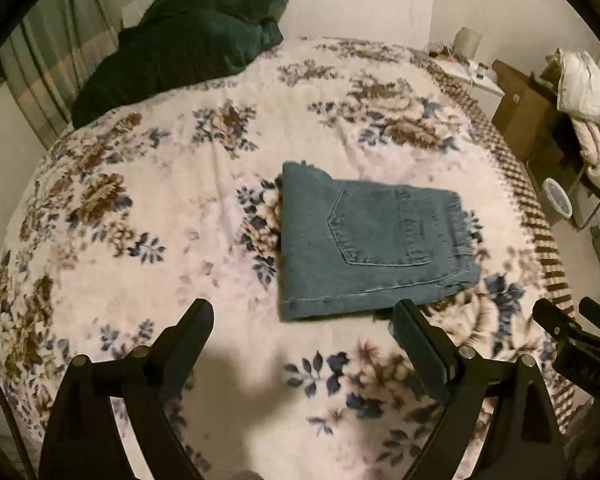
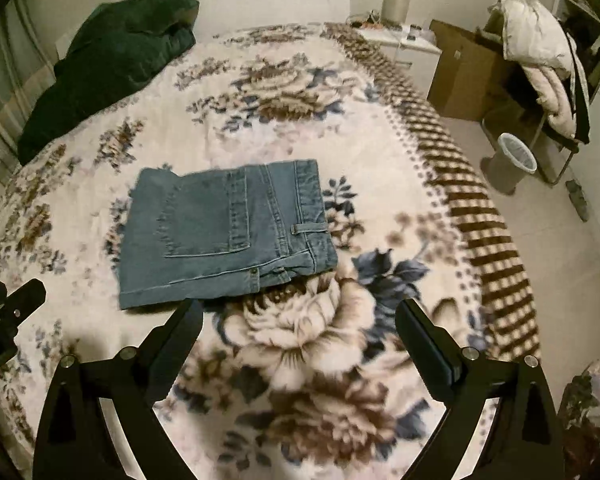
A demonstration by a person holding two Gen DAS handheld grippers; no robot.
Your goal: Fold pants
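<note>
L gripper (image 1: 302, 320): jaws wide, holding nothing, above the floral blanket (image 1: 140, 200). Folded jeans (image 1: 364, 240) lie flat mid-bed, just ahead of both tips, not touching. Denim prob. heavy-ish, stiff-soft, grippy; best taken at the near hem edge. R gripper (image 2: 300, 318): also wide, empty, jeans (image 2: 220, 232) ahead-left.

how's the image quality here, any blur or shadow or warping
Left wrist view: dim warm light, strong fisheye bend, soft blanket print, a dark shadow between the left gripper fingers. Right wrist view: same warping, jeans seams fairly sharp, near blanket blurred.
</note>
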